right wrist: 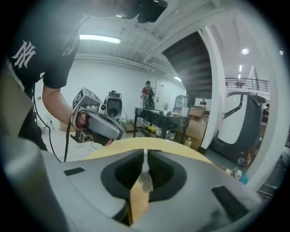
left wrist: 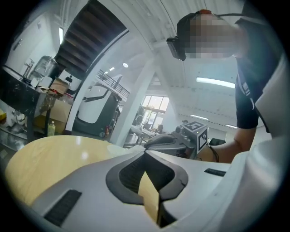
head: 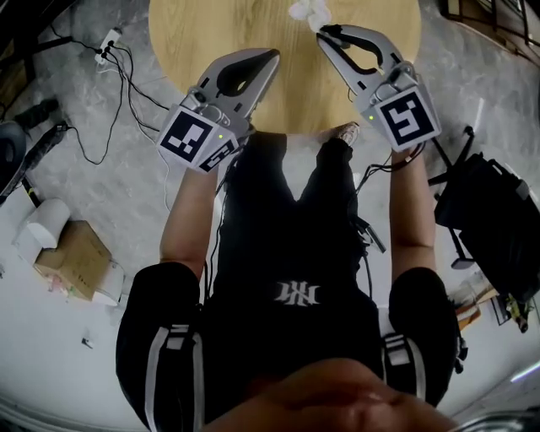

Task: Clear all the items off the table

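While my left fingers point(left wrist: 90, 181) are pressing together on nothing, my right fingers point(right wrist: 213, 181) are pinching a crumpled white wad point(head: 308, 12) between their tips.

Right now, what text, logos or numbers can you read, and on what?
"NY": white monogram on the sleeve of the person's black shirt.
Chest emblem: upside down, too blurred to read.
Markers on left gripper and right gripper: coded squares, no letters.
Nothing else legible.
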